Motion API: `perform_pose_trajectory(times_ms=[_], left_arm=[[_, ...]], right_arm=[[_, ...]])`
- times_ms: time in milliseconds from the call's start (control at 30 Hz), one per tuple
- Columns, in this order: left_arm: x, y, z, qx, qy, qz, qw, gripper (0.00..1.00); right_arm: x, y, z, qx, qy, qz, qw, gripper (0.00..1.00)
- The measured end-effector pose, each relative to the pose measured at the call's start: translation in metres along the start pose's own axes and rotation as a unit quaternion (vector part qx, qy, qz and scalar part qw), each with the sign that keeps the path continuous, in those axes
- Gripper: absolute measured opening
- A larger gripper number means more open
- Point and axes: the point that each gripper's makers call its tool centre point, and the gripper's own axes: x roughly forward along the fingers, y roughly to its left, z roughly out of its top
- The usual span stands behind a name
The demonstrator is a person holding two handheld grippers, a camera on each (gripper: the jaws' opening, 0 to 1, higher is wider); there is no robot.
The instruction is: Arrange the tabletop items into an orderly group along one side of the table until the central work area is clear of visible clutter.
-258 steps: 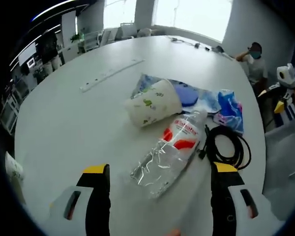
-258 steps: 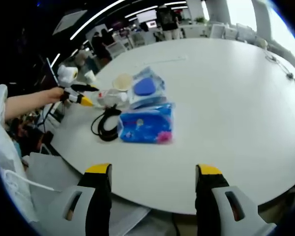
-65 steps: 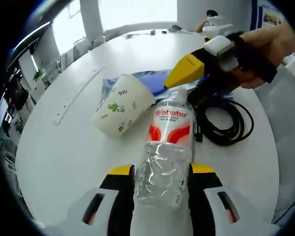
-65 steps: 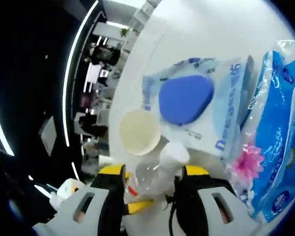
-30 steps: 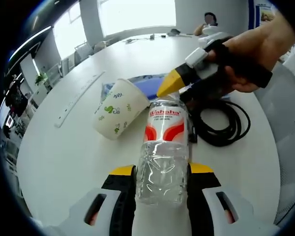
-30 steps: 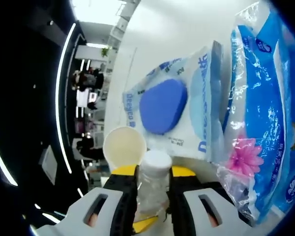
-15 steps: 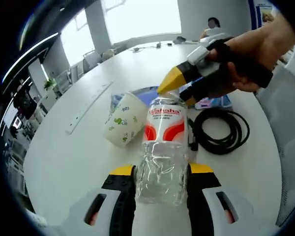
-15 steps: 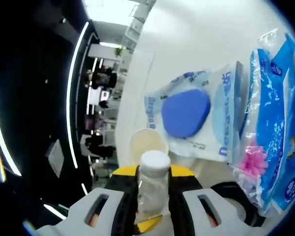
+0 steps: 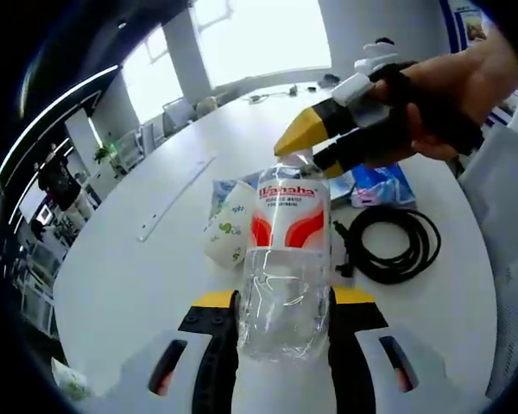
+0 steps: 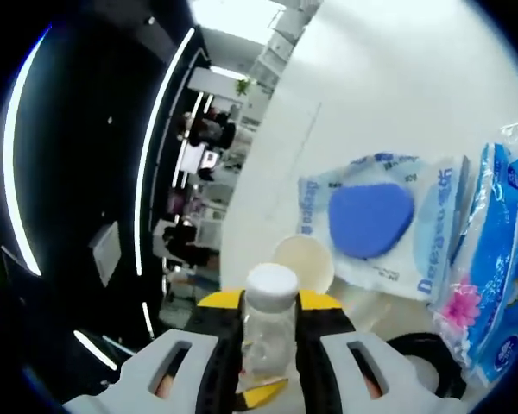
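A clear water bottle [image 9: 285, 259] with a red and white label is held up off the white table [image 9: 129, 285]. My left gripper [image 9: 284, 298] is shut on its lower body. My right gripper [image 9: 309, 147], held by a person's hand, comes in from the upper right and pinches the bottle's neck. In the right gripper view the white cap [image 10: 270, 281] stands between the yellow tips of the right gripper [image 10: 270, 304]. A paper cup [image 9: 230, 228] with leaf prints lies on its side just behind the bottle, its open mouth [image 10: 303, 260] facing the right gripper view.
A coiled black cable [image 9: 388, 243] lies right of the bottle. A blue tissue pack [image 9: 378, 183] and a packaged blue sponge [image 10: 371, 219] lie beyond it. A long white strip [image 9: 174, 199] lies on the table at the left. Chairs and desks stand past the table's far edge.
Both grippers, earlier open and apart, have shut on the bottle. Over the last second the bottle rose off the table and tipped more upright.
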Motion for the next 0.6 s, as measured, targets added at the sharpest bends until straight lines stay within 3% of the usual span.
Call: perform_pose_trajectory(times_ms=[167,267,467,600], left_arm=[[-0.005,0.003,0.006,-0.017,-0.017,0.022,0.9995,0.35],[-0.008,0.007,0.009,-0.033,-0.029,0.036,0.9984,0.35],[-0.014,0.008,0.015,-0.055,-0.046,0.057,0.9958,0.35],[-0.016,0.007,0.019,-0.078,-0.064,0.072,0.9923,0.35]], right_arm=[[-0.001,0.025,0.004,-0.069,-0.001,0.027,0.9972,0.19],[-0.001,0.046,0.006,-0.128,-0.002,0.054,0.9904,0.19],[-0.002,0.067,0.005,-0.182,0.000,0.082,0.9799,0.19],[-0.005,0.082,0.004,-0.224,-0.007,0.103,0.9691,0.19]])
